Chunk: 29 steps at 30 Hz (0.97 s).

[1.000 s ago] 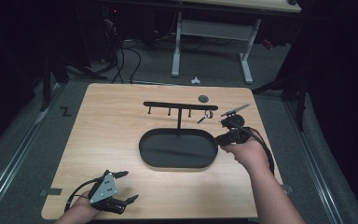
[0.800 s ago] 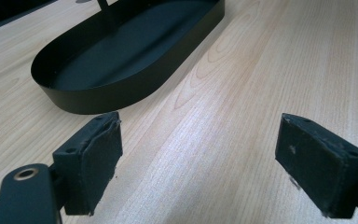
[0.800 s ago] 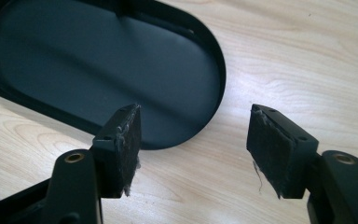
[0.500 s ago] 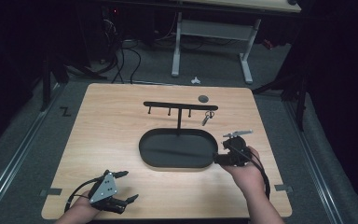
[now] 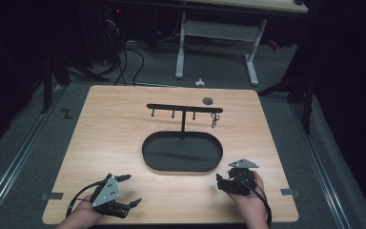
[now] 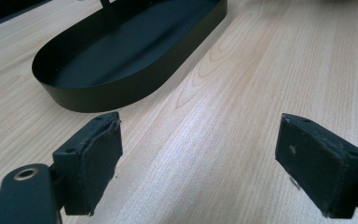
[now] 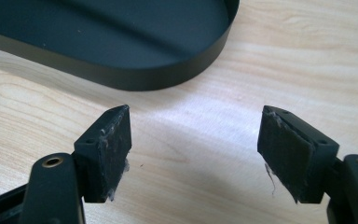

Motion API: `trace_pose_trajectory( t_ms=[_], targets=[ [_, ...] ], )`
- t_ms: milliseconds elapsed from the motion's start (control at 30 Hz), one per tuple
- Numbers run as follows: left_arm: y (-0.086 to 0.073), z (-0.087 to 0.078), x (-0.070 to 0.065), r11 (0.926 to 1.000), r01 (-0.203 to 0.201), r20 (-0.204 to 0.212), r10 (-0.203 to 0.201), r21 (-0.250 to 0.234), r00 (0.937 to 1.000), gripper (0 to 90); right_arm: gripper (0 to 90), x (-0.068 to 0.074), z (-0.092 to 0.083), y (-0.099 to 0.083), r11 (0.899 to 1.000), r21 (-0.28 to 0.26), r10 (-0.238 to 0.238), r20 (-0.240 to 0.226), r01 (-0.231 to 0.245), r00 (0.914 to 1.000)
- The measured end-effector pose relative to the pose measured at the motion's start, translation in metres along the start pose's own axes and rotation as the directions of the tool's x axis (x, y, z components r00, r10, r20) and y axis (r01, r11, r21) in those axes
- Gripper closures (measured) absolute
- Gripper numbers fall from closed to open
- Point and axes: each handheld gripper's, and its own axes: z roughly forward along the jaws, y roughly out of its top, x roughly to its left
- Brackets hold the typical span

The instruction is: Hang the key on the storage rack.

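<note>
The right tool (image 5: 220,182) rests low at the near right of the surface (image 5: 114,143), its jaws spread wide with nothing but bare wood between the pads (image 7: 116,140); they have just been opening, and nothing lies between them. It sits just off the near right end of the black oval tray (image 5: 147,160), apparently parked after finishing at the rack. The left tool (image 5: 126,191) lies at the near left corner, likewise released and empty, its pads (image 6: 98,149) set apart over bare wood with the tray's wall ahead of them. Both seem to be in a resting pose rather than reaching for anything.

The thing the work concerns, a small metal key or ring (image 5: 214,118), hangs from the rightmost hook of the black T-shaped rack (image 5: 183,108), which rises from the far side of the tray. Hung there, it stays clear of the tray floor, which looks empty. A small dark disc (image 5: 208,100) lies on the wood just behind the rack.

The surface is pale wood. Around it the room is dark: grey carpet, trailing cables (image 5: 124,57), and the white legs of another desk (image 5: 217,36) beyond.
</note>
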Motion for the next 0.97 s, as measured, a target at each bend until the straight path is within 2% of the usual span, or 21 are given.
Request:
trace_pose_trajectory(
  t_ms=[67,133,267,300,333,433,500,767,967],
  targets=[
    [0.0,0.0,0.0,1.0,0.001,-0.005,-0.001,0.0,1.0,15.2,26.2,0.0,0.002,-0.01,0.999,-0.04,0.024,0.007,-0.023,0.9997],
    [0.0,0.0,0.0,1.0,0.004,-0.01,-0.004,0.0,0.9999,15.2,26.3,0.001,0.002,-0.019,0.997,-0.073,0.009,0.047,-0.006,0.9989],
    [0.0,0.0,-0.001,1.0,0.005,-0.021,-0.005,0.001,0.9998,15.1,26.1,0.001,0.001,-0.037,0.99,-0.138,0.018,0.044,-0.012,0.9989],
    [0.0,0.0,-0.001,1.0,0.005,-0.021,-0.005,0.001,0.9998,15.2,26.1,0.001,0.001,-0.037,0.99,-0.138,0.018,0.044,-0.012,0.9989],
    [0.0,0.001,-0.001,1.0,0.005,-0.026,-0.005,0.005,0.9997,15.2,26.0,-0.001,-0.001,-0.045,0.986,-0.166,0.025,0.019,-0.021,0.9995],
    [0.001,0.002,-0.001,0.9999,0.003,-0.027,-0.003,0.012,0.9996,15.1,25.6,-0.003,-0.004,-0.051,0.983,-0.176,0.046,-0.026,-0.05,0.9986],
    [0.001,0.002,-0.001,0.9999,-0.001,-0.024,0.001,0.012,0.9997,15.2,25.7,-0.003,-0.003,-0.052,0.981,-0.19,0.038,-0.02,-0.041,0.9991],
    [0.0,0.0,-0.002,1.0,-0.009,-0.017,0.009,-0.002,0.9998,15.2,26.1,-0.005,-0.001,-0.051,0.977,-0.207,0.057,-0.008,-0.057,0.9983],
    [0.0,0.0,-0.002,0.9999,-0.012,-0.01,0.012,0.0,0.9999,15.2,27.7,-0.008,-0.003,-0.051,0.97,-0.234,0.072,-0.003,-0.071,0.9974]
  ],
)
